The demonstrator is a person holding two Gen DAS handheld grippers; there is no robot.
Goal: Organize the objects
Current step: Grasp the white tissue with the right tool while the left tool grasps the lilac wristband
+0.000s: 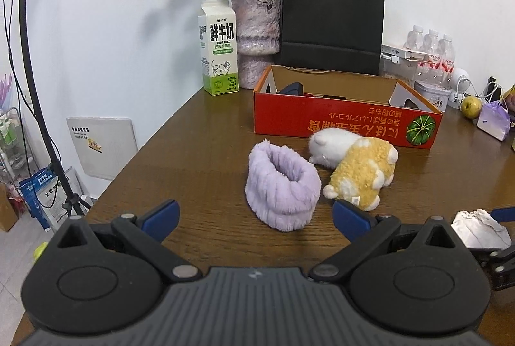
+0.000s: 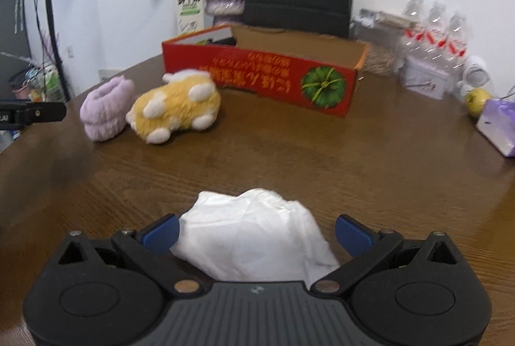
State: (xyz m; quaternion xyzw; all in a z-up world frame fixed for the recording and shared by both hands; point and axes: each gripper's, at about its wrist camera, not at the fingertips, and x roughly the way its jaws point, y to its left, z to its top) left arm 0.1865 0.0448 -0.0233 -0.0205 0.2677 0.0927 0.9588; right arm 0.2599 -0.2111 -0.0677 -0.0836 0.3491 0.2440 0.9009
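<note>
A purple fluffy band point(image 1: 283, 185) lies on the brown table just ahead of my left gripper point(image 1: 256, 214), which is open and empty. Right of the band lie a yellow plush toy point(image 1: 363, 175) and a white plush point(image 1: 333, 146). Behind them stands an open red cardboard box point(image 1: 341, 117) with a few items inside. My right gripper point(image 2: 257, 233) is open with a crumpled white tissue point(image 2: 254, 233) between its fingers; the jaws stand wide and do not press it. The tissue also shows in the left wrist view point(image 1: 479, 228). The band point(image 2: 106, 109), yellow plush point(image 2: 175, 106) and box point(image 2: 267, 79) show in the right wrist view.
A milk carton point(image 1: 219, 50), a vase of dried roses point(image 1: 256, 37) and a black paper bag point(image 1: 331, 21) stand along the back wall. Water bottles point(image 1: 431, 56), a green apple point(image 1: 471, 106) and a purple packet point(image 1: 494, 120) are at the right. A light stand point(image 1: 35, 88) rises left of the table.
</note>
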